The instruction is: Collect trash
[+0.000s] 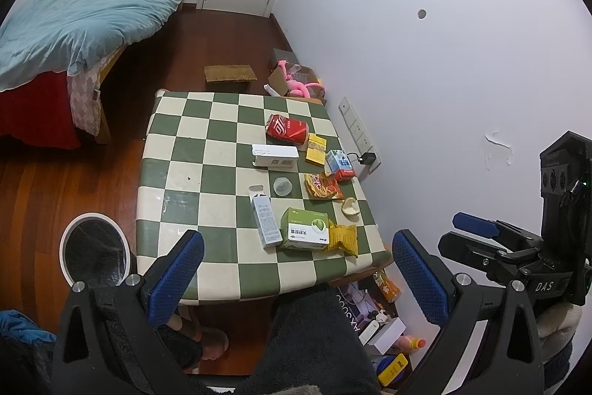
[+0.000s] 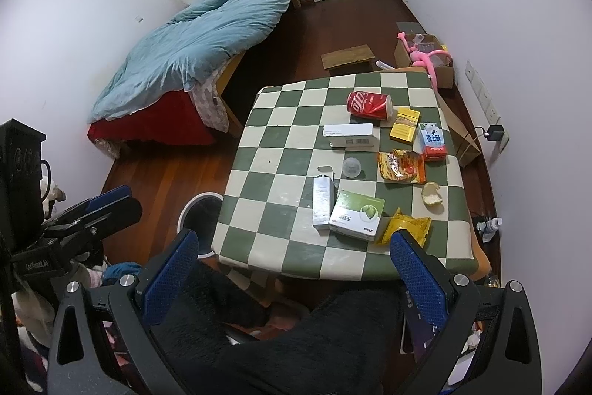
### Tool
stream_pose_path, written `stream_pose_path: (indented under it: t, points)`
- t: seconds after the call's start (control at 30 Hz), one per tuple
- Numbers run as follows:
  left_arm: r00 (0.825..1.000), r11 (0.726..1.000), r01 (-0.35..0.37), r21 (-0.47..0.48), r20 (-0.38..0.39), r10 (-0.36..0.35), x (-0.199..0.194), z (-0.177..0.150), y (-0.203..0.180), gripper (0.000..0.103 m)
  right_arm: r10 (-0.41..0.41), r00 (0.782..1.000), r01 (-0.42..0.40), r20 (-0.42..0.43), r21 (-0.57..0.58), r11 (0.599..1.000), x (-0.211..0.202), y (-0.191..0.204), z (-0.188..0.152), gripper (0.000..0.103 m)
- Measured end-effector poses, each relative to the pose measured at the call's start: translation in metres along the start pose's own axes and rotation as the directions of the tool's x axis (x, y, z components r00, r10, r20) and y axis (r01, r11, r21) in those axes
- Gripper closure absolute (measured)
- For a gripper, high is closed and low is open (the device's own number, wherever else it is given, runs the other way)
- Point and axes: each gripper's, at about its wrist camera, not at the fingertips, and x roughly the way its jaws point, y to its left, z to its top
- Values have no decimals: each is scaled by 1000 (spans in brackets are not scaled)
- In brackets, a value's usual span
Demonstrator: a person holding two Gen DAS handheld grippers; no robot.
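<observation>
On the checkered surface [image 2: 281, 173] the trash is lying in a loose cluster toward its right side, with the white-rimmed bin [image 1: 94, 248] standing on the floor at the near left corner. Largest, the green box [image 2: 357, 215] is looking stiff and light; I am judging its long edges the best hold. The red can [image 2: 370, 104], lying on its side, is likely slippery and prone to rolling. The yellow wrapper [image 2: 407, 228] is looking limp and crinkly, best pinched at a raised fold. My left tongs [image 1: 296, 269] and right tongs [image 2: 292, 269] are both hanging spread wide, holding and touching nothing.
</observation>
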Motion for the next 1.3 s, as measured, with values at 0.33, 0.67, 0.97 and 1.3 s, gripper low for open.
stream_pose_path:
  t: [0.33, 0.67, 0.97, 1.3]
  points:
    - [1000, 1000, 0, -1, 3, 0, -2, 1, 3, 0, -1, 1000, 1, 1, -4, 1000, 1, 4, 1, 0]
    - [1000, 1000, 1, -2, 5, -1, -3, 1, 4, 0, 0, 1000, 0, 2, -2, 1000, 1, 3, 1, 0]
    - [1000, 1000, 1, -1, 5, -1, -4, 1, 4, 0, -1, 1000, 1, 3, -3, 1000, 1, 5, 2, 0]
    - [1000, 1000, 1, -1, 7, -1, -6, 2, 2, 0, 0, 1000, 0, 3, -4, 1000, 1, 6, 2, 0]
